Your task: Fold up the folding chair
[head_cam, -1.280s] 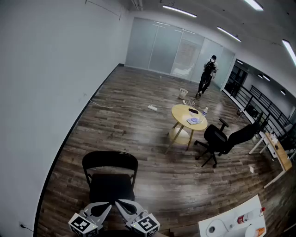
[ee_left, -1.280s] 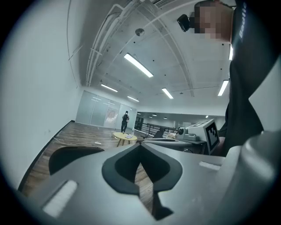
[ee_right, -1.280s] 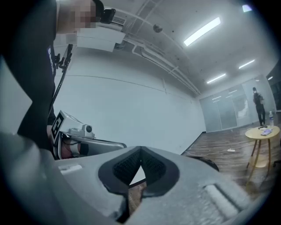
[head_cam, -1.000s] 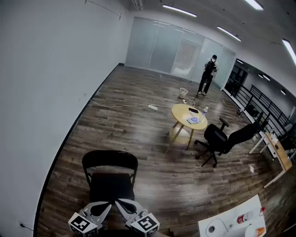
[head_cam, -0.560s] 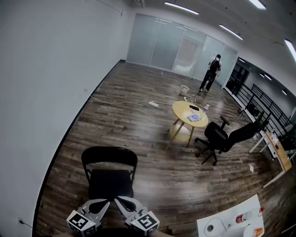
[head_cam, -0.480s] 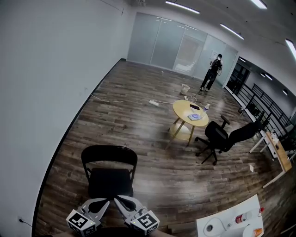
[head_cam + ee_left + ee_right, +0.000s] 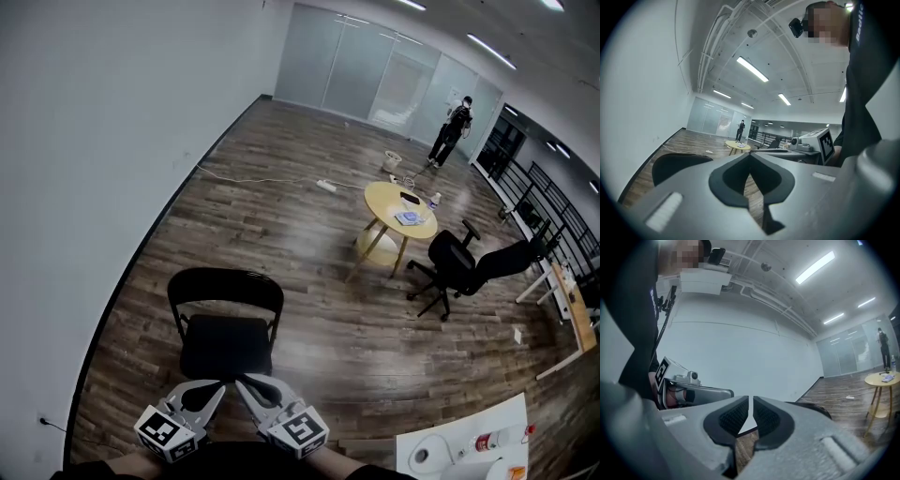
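Black chair [image 7: 225,323] stands unfolded on the wood floor [image 7: 309,244], right in front of both claws, which seem ready to reach it. The left claw [image 7: 218,386] is pressed together. The right claw [image 7: 241,382] has just been opening a crack, with nothing in it.

The left gripper [image 7: 221,384] is closed; the right gripper [image 7: 241,382] has just been opening a crack, empty.

Matt folding chair [image 7: 225,343] — glossy, smooth wood-plank floor [image 7: 281,216]
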The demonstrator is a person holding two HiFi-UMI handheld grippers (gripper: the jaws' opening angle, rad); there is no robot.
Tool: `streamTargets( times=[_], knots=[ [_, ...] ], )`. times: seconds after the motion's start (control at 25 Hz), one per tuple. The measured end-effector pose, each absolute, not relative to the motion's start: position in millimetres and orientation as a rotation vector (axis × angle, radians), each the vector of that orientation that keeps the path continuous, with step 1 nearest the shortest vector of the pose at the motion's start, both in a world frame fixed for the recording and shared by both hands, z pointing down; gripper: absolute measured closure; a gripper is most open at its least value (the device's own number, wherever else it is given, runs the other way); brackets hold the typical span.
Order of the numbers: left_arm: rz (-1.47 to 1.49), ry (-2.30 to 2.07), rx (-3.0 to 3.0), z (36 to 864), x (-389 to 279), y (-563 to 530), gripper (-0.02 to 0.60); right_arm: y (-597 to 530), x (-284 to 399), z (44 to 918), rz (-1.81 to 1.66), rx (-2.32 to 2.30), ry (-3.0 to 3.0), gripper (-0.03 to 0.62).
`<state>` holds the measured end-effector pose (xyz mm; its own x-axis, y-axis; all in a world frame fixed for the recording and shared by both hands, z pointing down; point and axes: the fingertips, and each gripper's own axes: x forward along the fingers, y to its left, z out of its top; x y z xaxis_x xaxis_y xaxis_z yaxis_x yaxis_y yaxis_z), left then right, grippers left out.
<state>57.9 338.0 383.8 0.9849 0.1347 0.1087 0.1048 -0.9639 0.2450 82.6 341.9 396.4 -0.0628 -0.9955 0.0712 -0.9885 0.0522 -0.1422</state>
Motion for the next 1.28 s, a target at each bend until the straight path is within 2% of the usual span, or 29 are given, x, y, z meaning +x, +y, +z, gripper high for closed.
streamTargets(
  times=[0.8,1.28],
  knots=[
    [0.184,-0.064,2.876,393.8,66.2,353.5,0.581,377.0,116.6,409.2,-0.256,-2.103,2.270,0.548],
    [0.197,-0.021,2.801,415.1,66.1,296.7,0.565,323.8,132.5,419.2,-0.308,-2.218,2.248,0.539]
  ],
)
